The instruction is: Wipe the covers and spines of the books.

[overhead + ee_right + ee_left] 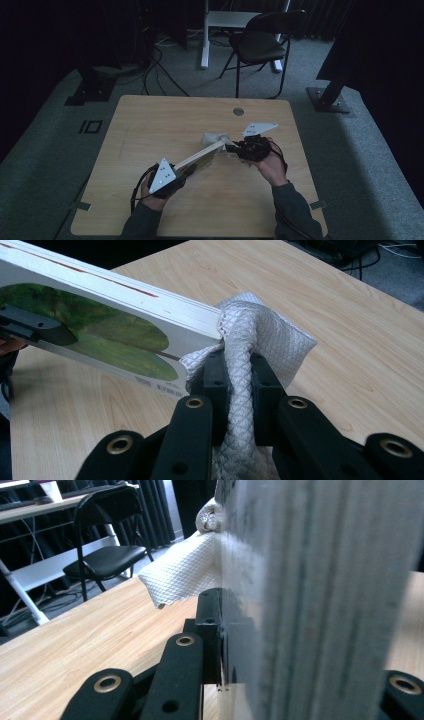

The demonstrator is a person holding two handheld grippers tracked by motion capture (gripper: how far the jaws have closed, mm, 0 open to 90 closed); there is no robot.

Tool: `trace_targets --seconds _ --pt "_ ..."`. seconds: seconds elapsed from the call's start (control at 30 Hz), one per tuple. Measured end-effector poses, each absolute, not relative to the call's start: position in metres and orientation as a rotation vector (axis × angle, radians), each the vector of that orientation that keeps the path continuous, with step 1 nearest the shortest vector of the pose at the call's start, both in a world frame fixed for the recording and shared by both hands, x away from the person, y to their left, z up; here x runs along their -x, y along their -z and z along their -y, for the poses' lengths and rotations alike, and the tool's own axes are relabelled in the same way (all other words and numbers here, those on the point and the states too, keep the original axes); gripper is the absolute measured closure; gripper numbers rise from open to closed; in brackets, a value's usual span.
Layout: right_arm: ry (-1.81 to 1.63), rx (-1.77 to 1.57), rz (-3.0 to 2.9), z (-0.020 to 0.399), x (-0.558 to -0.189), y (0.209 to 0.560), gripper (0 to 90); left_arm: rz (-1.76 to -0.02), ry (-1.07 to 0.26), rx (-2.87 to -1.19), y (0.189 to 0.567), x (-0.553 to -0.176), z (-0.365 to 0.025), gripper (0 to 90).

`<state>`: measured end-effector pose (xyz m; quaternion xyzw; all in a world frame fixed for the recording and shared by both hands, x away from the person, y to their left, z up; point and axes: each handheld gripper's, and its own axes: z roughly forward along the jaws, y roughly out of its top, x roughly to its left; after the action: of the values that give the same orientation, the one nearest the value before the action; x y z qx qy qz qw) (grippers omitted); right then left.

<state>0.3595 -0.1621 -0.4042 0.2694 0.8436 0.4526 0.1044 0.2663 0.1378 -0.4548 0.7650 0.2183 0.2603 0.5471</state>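
Right gripper view: the right gripper (235, 390) has its jaws clenched on a white quilted cloth (250, 330) pressed against a book's (100, 325) page edge. Left gripper (220, 645) jaws grasp the book's other end, above the counter's (150, 120) middle. Back-cover print is unreadable.

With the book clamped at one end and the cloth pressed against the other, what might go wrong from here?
The left gripper grips the book at one end, so a hard wipe could lever it loose. The right gripper pinches a bunched cloth, which may slip out. The cloth touches the page edges and might snag them.
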Motion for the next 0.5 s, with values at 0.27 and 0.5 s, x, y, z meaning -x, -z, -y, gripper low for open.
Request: trace_targets --seconds 0.27,0.5 --pt "-1.321 -0.799 -2.514 0.158 -0.359 0.409 82.2 -0.524 -0.598 -1.797 0.454 -0.267 -0.140 78.2" --pt "-1.301 -0.794 -2.543 0.152 -0.359 0.416 82.2 -0.525 -0.592 -1.785 0.453 -0.267 -0.142 78.2"
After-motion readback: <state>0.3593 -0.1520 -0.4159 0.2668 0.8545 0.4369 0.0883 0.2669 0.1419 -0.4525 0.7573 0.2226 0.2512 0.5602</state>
